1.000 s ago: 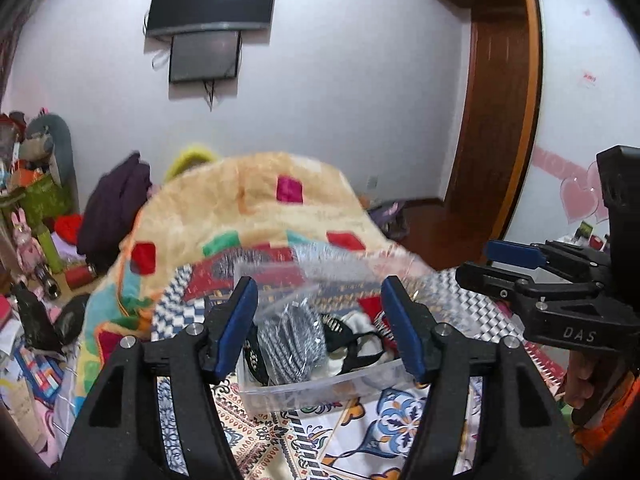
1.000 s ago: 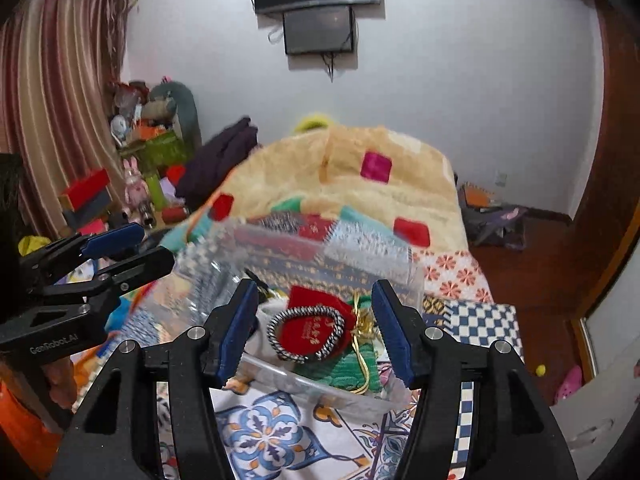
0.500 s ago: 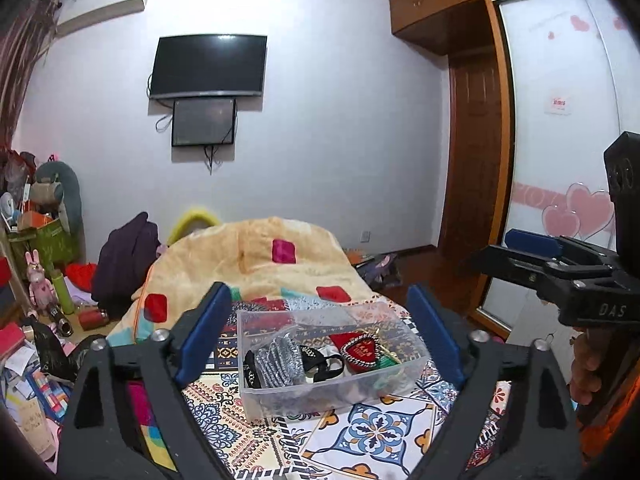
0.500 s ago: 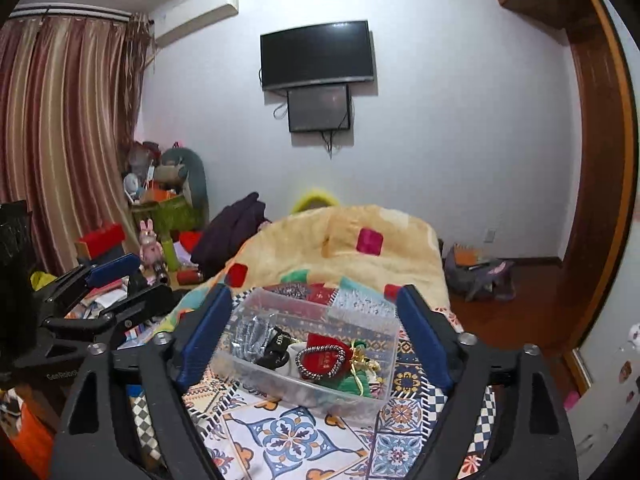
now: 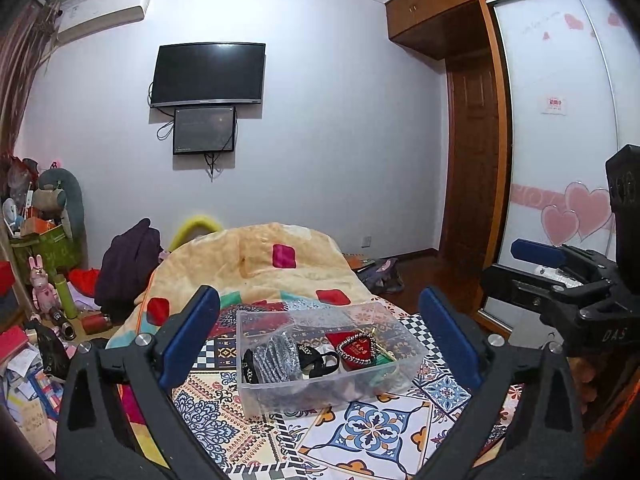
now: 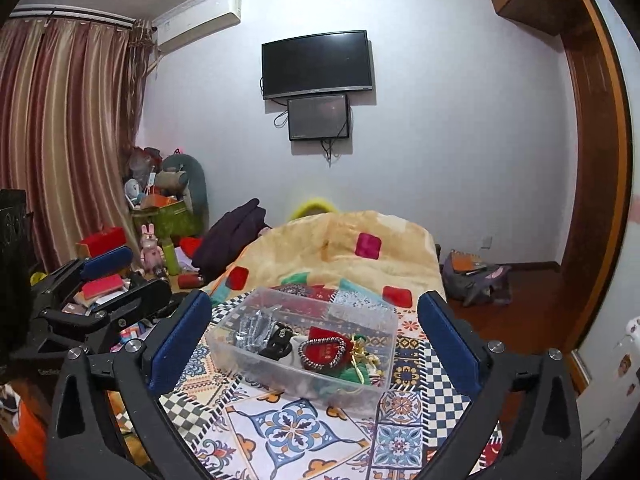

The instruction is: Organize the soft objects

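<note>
Both tongs (image 5: 320, 336) (image 6: 314, 340) agape — box (image 5: 256, 384) apart

1. The left gripper (image 5: 320, 344) has its jaws spread wide, and nothing sits between the blue pads (image 5: 188, 340).
2. A clear plastic box (image 5: 332, 384) rests on the patterned bedcover (image 5: 376, 436), framed between the two fingers but apart from them.
3. Inside the box lie a silvery mesh pouch (image 5: 276, 356), a black strap (image 5: 320, 358) and a red pouch (image 5: 356, 350) ringed by a beaded bracelet.
4. The right gripper (image 5: 520, 268) reaches in from the right edge, its jaws parted.
5. Behind the box a yellow quilt (image 5: 256, 264) with coloured patches is heaped up.
6. A television (image 5: 208, 74) hangs on the far wall above a smaller screen (image 5: 204, 130).
</note>
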The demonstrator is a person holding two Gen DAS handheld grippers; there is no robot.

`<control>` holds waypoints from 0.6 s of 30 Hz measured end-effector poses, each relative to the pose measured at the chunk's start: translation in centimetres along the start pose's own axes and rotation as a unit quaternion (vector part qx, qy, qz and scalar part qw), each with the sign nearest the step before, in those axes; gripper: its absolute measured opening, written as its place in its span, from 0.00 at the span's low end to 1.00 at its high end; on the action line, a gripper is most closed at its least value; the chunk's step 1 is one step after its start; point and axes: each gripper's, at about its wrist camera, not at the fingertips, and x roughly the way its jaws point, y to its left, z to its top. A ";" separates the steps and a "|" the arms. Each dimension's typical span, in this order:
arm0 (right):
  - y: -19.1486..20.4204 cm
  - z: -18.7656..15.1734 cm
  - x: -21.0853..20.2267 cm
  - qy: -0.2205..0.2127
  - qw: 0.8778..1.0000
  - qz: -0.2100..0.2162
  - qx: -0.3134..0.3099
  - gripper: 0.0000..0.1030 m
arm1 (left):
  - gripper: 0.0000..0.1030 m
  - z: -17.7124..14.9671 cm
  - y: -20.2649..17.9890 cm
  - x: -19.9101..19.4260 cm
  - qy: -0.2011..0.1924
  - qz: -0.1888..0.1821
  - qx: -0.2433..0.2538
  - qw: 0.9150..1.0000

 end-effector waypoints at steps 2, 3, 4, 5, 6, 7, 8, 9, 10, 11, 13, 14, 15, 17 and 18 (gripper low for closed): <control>-0.1 0.0 0.0 0.001 1.000 0.000 0.000 1.00 | 0.98 0.0 0.1 0.1 0.001 0.000 -0.001 1.000; -0.1 -0.1 0.0 0.001 1.000 0.001 0.001 1.00 | 0.98 -0.1 0.0 0.1 0.001 -0.001 -0.001 1.000; -0.1 -0.1 0.0 0.001 1.000 0.002 0.001 1.00 | 0.98 -0.2 -0.1 0.1 0.002 -0.001 -0.001 1.000; -0.1 -0.1 0.0 0.002 1.000 0.002 0.001 1.00 | 0.98 -0.2 0.0 0.1 0.002 -0.001 0.000 1.000; -0.1 -0.1 -0.1 0.002 1.000 0.002 0.001 1.00 | 0.98 -0.2 -0.1 0.1 0.002 -0.001 0.001 1.000; -0.1 -0.1 -0.1 0.002 1.000 0.003 0.001 1.00 | 0.98 -0.3 -0.1 0.1 0.002 -0.001 0.002 1.000; -0.1 0.0 -0.1 0.002 1.000 0.003 0.001 1.00 | 0.98 -0.3 -0.2 0.1 0.002 0.000 0.002 1.000; -0.1 0.0 -0.1 0.002 1.000 0.003 0.002 1.00 | 0.99 -0.4 -0.2 0.1 0.002 0.000 0.003 1.000; -0.1 0.0 -0.1 0.002 1.000 0.003 0.002 1.00 | 0.99 -0.4 -0.2 0.1 0.002 0.000 0.003 1.000; -0.1 0.0 -0.2 0.003 1.000 0.004 0.003 1.00 | 0.99 -0.4 -0.2 0.1 0.002 0.001 0.003 1.000; -0.1 0.0 -0.2 0.003 1.000 0.005 0.004 1.00 | 0.99 -0.4 -0.2 0.1 0.002 0.000 0.003 1.000; -0.1 0.1 -0.2 0.003 1.000 0.005 0.005 1.00 | 0.99 -0.4 -0.2 0.1 0.002 0.000 0.004 1.000; -0.1 0.0 -0.2 0.003 1.000 0.005 0.005 1.00 | 0.99 -0.4 -0.2 0.1 0.001 0.002 0.005 1.000; -0.1 0.1 -0.2 0.001 1.000 0.006 0.008 1.00 | 0.99 -0.4 -0.3 0.1 0.000 0.004 0.007 1.000; -0.2 0.1 -0.3 0.002 1.000 0.007 0.009 1.00 | 0.99 -0.4 -0.3 0.1 0.000 0.004 0.007 1.000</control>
